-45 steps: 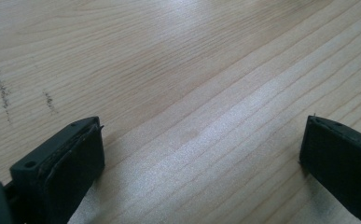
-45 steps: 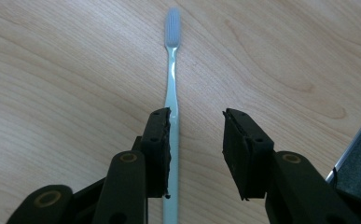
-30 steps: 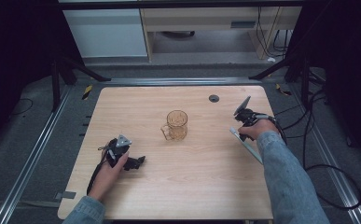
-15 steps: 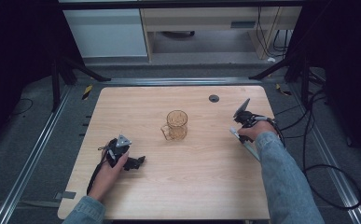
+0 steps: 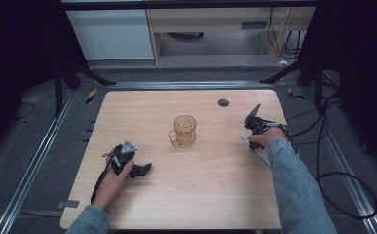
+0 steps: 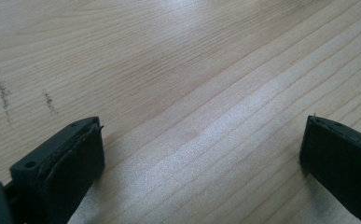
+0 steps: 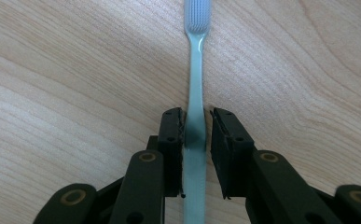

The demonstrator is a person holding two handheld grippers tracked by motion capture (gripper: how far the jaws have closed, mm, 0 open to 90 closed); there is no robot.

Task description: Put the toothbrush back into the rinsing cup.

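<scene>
R gripper (image 7: 197, 135) now clamped on toothbrush (image 7: 195, 70) nr desk's (image 5: 200, 195) right edge; L gripper (image 6: 201, 154) stays wide apart. Lift next, prob.

Your sleeves are blue denim; the right sleeve (image 5: 298, 185) shows along the whole forearm, the left sleeve (image 5: 86, 222) as a cuff at the frame's bottom edge. Your left gripper (image 5: 127, 163) is black, topped by a grey three-cornered plate (image 5: 128, 147), with a black cable (image 5: 98, 183) trailing back beside your wrist. Your right gripper (image 7: 197, 135) has black jaws on dark arms pinned with brass-ringed pivots (image 7: 147, 157), with small screw holes near the tips. Black cables (image 5: 322, 165) run from it off the counter's edge.
</scene>
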